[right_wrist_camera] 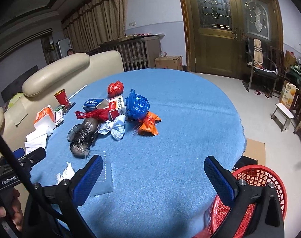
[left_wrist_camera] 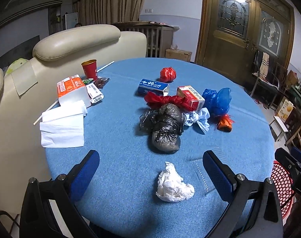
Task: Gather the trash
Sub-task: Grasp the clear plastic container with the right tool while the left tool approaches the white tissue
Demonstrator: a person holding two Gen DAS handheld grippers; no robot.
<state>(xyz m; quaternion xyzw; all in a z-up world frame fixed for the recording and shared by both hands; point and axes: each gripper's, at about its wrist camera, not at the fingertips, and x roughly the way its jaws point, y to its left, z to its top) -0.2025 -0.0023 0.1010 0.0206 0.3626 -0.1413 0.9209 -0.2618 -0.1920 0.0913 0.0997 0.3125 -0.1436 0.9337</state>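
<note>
Blue-padded left gripper point(left_wrist_camera: 151, 175) is held spread wide, nothing grasped; a crumpled white tissue point(left_wrist_camera: 173, 186) lies on the blue tablecloth point(left_wrist_camera: 118, 178) between its fingers. The right gripper point(right_wrist_camera: 153, 178) is likewise spread and empty over bare cloth, with the red mesh basket point(right_wrist_camera: 269, 180) just beside its right finger, below the table edge.

Further out are noted: a clear plastic sheet point(right_wrist_camera: 105, 176), a black bag bundle point(left_wrist_camera: 166, 128), a pale blue mask point(left_wrist_camera: 198, 119), and red, blue and orange bags.

Risk, as judged: the light tissue may be pushed aside or only partly pinched if the fingers close too high.

Writing: "GenRobot" is read on the left gripper's body; the toothpaste box point(left_wrist_camera: 152, 86) and red-and-white box point(left_wrist_camera: 190, 97) carry Chinese print.
</note>
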